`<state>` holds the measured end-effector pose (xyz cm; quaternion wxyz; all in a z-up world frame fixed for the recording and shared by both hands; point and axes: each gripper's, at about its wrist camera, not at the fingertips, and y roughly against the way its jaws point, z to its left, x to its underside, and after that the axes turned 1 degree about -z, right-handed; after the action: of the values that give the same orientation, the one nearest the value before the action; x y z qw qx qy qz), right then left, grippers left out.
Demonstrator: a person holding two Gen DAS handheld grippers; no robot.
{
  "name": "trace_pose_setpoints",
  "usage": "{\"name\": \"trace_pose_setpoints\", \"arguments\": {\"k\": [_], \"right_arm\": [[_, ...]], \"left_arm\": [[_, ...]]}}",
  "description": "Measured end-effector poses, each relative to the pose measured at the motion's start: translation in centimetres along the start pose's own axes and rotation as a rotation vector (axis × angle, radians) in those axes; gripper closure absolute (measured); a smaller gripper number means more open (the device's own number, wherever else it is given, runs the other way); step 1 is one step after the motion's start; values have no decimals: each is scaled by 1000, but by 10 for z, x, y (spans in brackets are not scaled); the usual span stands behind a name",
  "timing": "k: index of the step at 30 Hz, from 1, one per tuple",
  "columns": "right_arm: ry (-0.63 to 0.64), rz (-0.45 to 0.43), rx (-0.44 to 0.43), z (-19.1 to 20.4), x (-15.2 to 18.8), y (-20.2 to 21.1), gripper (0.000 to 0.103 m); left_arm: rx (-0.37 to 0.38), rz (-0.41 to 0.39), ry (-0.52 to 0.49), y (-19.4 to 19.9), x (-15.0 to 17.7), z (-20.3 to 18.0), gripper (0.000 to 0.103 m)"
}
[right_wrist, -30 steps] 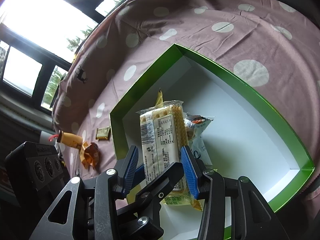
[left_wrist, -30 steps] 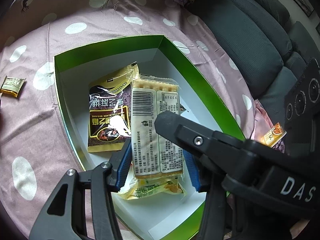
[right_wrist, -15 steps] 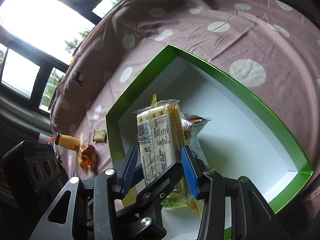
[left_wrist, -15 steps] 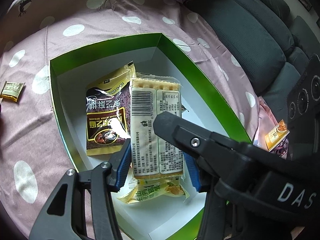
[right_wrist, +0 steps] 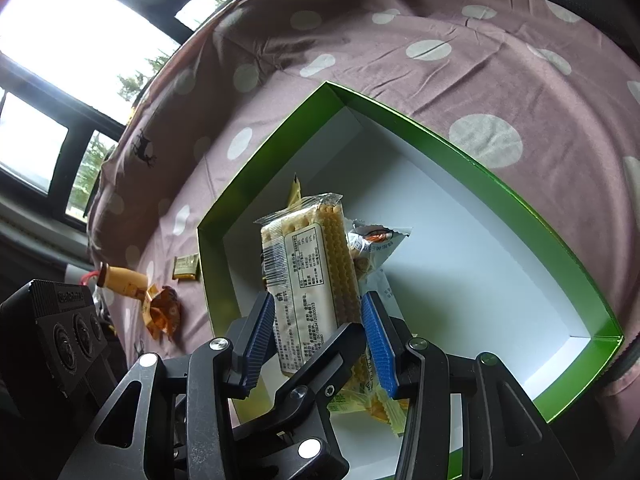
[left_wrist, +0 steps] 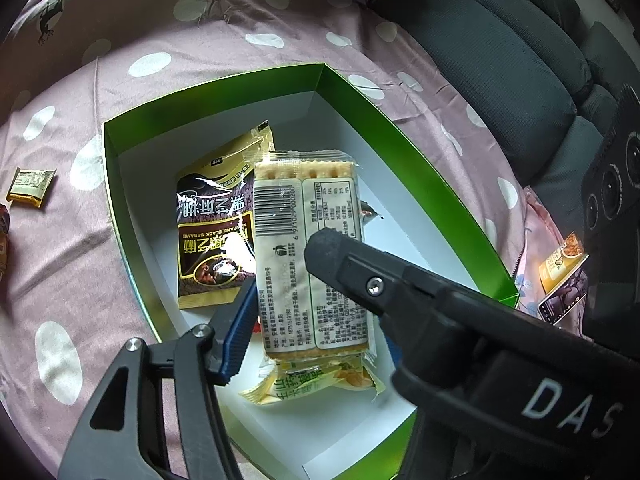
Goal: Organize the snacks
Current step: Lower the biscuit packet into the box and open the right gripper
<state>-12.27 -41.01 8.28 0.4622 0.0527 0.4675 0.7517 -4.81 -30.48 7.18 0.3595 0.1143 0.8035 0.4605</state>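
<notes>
Snack sorting over a green box [left_wrist: 420,184] with a white inside, which lies on a pink polka-dot cloth [left_wrist: 240,32]. The cracker pack [left_wrist: 308,216], clear-wrapped with its barcode and label up, hangs over the middle of the box floor, its length running from the near edge toward the far corner. The right gripper [right_wrist: 318,320] grasps it: both blue pads [right_wrist: 376,344] press on the long sides of the pack's near end, and in the right wrist view the pack stands tilted above the other snacks. The left gripper [left_wrist: 316,320] straddles the same near end; its jaws have just been opening and are now released, the one blue pad in plain sight [left_wrist: 236,332] standing just off the wrapper, while the other is largely hidden behind the right gripper's black body. Beneath the pack, a yellow packet [left_wrist: 316,384] lies on the box floor toward the near edge. A black sesame sachet [left_wrist: 212,236] lies flat beside the pack, toward the box's left wall. A white-and-orange packet [right_wrist: 376,240] shows behind the pack on its other side. Outside the box, beyond its left wall, a small gold sweet [left_wrist: 32,186] and an orange wrapper [right_wrist: 162,312] rest on the cloth. Grey cushions [left_wrist: 500,60] border the cloth beyond the box's right wall.
</notes>
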Motion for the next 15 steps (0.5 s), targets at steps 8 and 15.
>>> {"name": "trace_pose_setpoints", "arguments": {"k": [8,15], "right_arm": [[28,-37,34,15,4,14,55],[71,-130,27,43,9,34,55]], "left_arm": [[20,-40,28,25,3,8,37],[33,-134,86,65,7,42,28]]}}
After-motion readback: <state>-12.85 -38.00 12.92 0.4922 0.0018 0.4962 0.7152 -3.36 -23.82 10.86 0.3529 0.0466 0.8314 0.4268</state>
